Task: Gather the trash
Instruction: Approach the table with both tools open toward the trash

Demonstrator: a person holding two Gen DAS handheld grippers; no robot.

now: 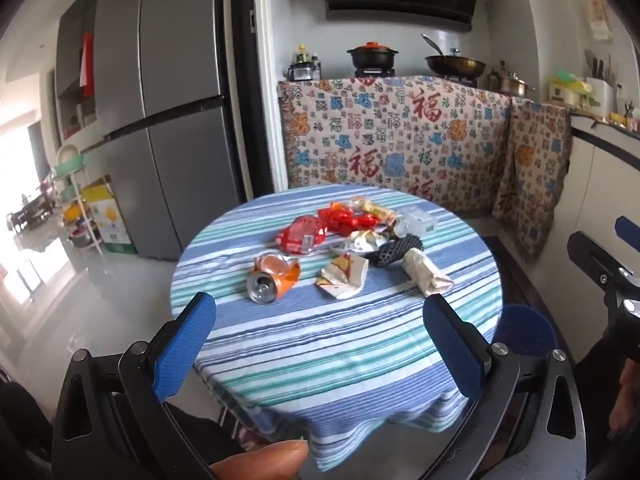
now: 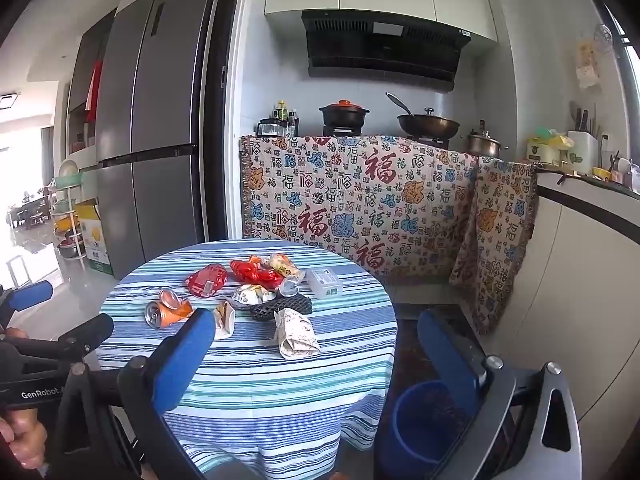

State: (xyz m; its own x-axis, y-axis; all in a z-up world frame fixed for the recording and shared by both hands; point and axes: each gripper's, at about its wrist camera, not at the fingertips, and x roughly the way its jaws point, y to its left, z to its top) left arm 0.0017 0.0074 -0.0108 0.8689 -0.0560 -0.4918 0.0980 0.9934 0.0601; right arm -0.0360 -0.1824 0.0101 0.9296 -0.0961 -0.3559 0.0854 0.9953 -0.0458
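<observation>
Kitchen surroundings frame our view: a grey refrigerator (image 1: 160, 108) stands to the left of the round table (image 1: 340, 344), and behind the table a patterned cloth (image 1: 396, 136) hangs over the stove counter, where a black pot with an orange lid (image 1: 372, 56) and a wok (image 1: 454, 65) sit. We see the table draped in a blue, teal and white striped tablecloth (image 2: 256, 384), and the trash lies in a loose cluster on the far half of the table. Nearest the table's left edge is a crushed orange can (image 1: 272, 278); just right of it a crumpled paper cup (image 1: 344, 278), then a wadded paper wrapper (image 1: 426, 276) toward the table's right side. Behind these, farther across the table, lie a red foil packet (image 1: 302, 236), a red crinkled wrapper (image 1: 346, 218), a black mesh piece (image 1: 396, 250) and a clear plastic box (image 2: 325, 282). A blue bin (image 2: 428, 420) stands on the floor just beside the table's right edge.

Our left hand-held gripper (image 1: 320, 340) hovers over the table's near edge with its blue pads spread as wide as they go and nothing between them. Our right hand-held gripper (image 2: 316, 356) is likewise fully spread and empty, one finger over the table's near side, the other above the bin. No trash is touched by either.
</observation>
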